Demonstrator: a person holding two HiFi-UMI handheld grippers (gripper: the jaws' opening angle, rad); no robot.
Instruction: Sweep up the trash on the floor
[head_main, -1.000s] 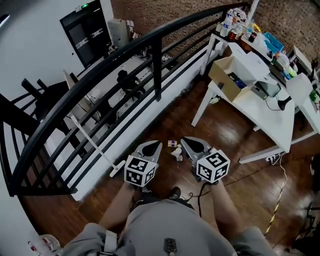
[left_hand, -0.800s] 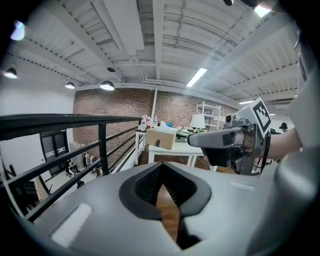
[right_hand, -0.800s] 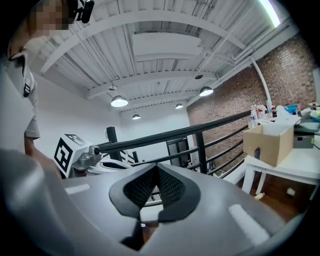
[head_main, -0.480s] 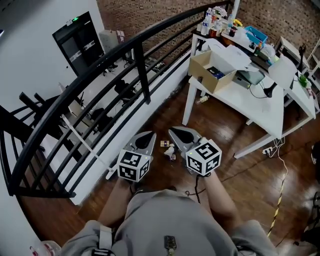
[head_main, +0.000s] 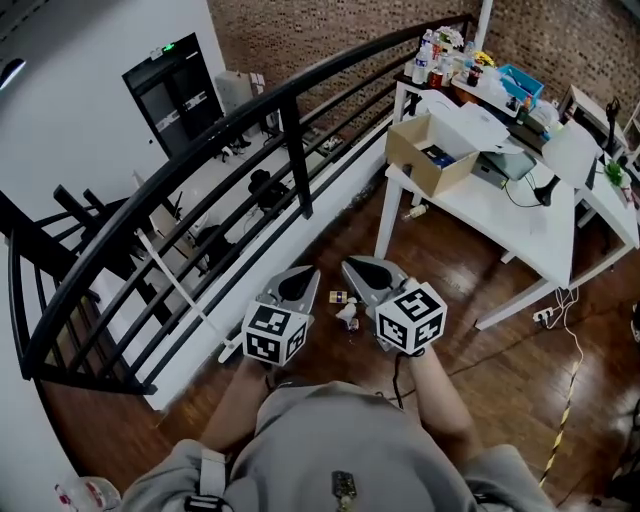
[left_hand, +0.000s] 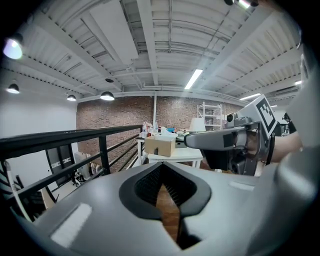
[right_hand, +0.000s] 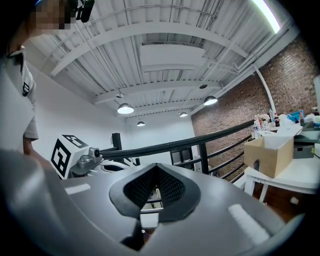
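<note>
Black railing (head_main: 296, 140) curves across the head view, and everything else here sits on its near side. Trash (head_main: 347, 316) — a few small pale scraps — lies on the brown wood floor (head_main: 450, 330) near the railing's white base, between the railing and the white table (head_main: 520, 215). A cardboard box (head_main: 430, 155) stands on the table end nearest the railing. A white pole (head_main: 180, 290) slants along the railing's bars, its lower end by the white base. The left gripper (head_main: 300, 283) and the right gripper (head_main: 365, 273) hang side by side, pointing away from the person, with the scraps showing between them, untouched. Both pairs of jaws are pressed together with nothing between them — each gripper is empty.
</note>
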